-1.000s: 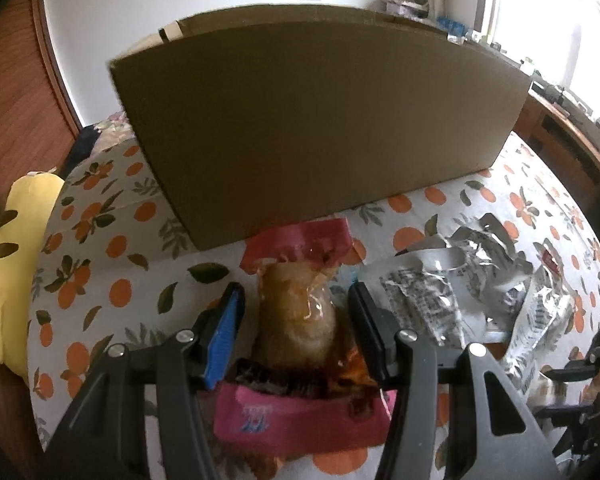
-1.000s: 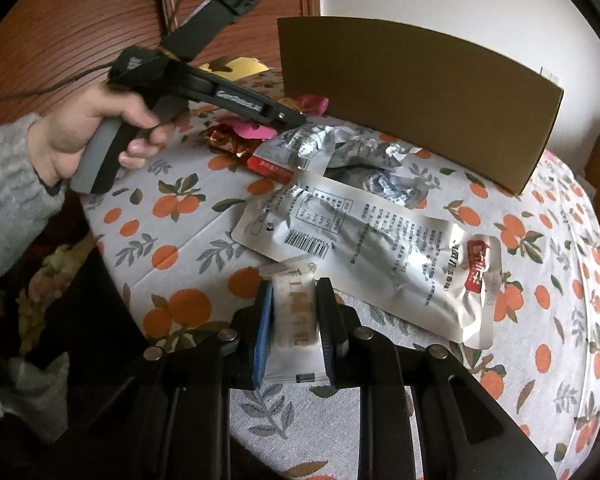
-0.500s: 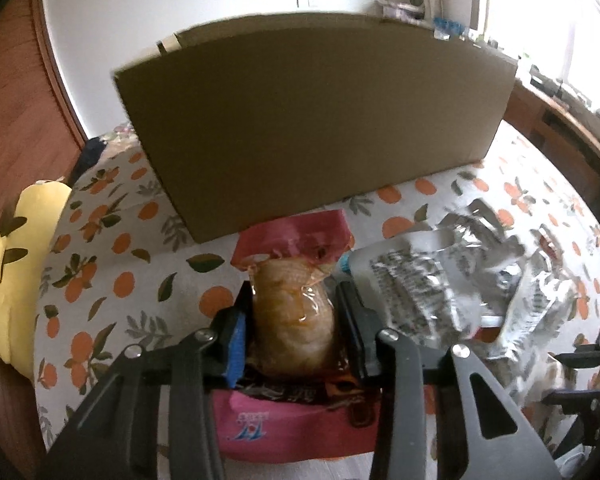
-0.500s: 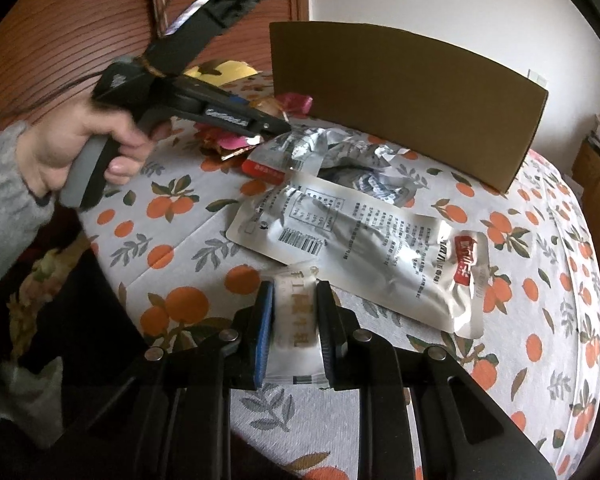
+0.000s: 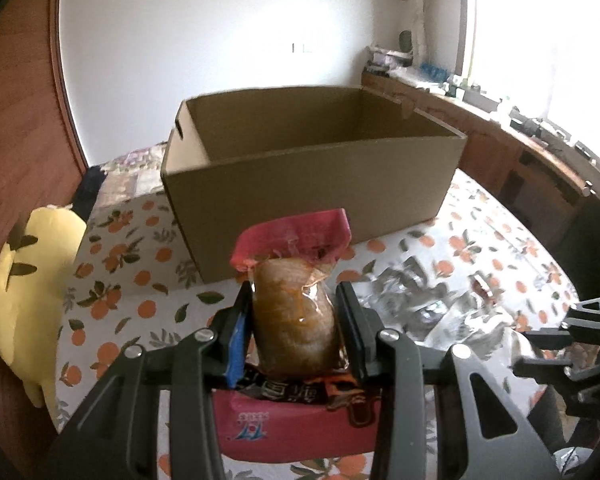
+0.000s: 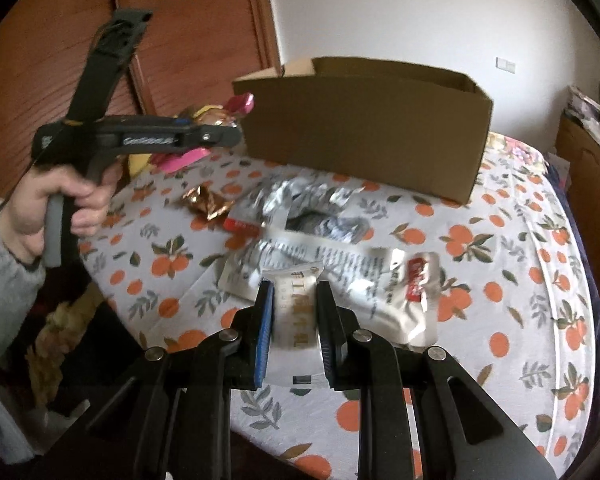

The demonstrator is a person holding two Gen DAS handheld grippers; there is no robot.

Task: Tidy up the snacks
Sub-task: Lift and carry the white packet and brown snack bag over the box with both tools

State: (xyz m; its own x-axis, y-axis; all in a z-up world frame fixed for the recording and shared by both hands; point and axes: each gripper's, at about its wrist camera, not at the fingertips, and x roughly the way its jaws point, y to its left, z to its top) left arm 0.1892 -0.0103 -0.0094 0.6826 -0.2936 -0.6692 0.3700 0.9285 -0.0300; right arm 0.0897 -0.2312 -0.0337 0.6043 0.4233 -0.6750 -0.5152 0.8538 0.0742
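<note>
My left gripper (image 5: pixel 294 300) is shut on a pink-and-clear snack packet (image 5: pixel 294 320) with a brown piece inside, held in the air in front of the open cardboard box (image 5: pixel 312 188). In the right wrist view the left gripper (image 6: pixel 224 136) shows level with the box's (image 6: pixel 364 124) left end. My right gripper (image 6: pixel 294 300) is shut on a small white snack packet (image 6: pixel 298 320), lifted above the table. Silver and white packets (image 6: pixel 320 236) and a gold wrapper (image 6: pixel 206 202) lie on the orange-print tablecloth (image 6: pixel 500 300).
A yellow plush toy (image 5: pixel 32 300) lies at the table's left edge. A wooden sideboard (image 5: pixel 520 160) with small items stands to the right by the window. A wooden door (image 6: pixel 172 40) is behind the table.
My left gripper closed on the pink packet and lifted it off the table, so the box's inside now shows. My right gripper rose with the white packet.
</note>
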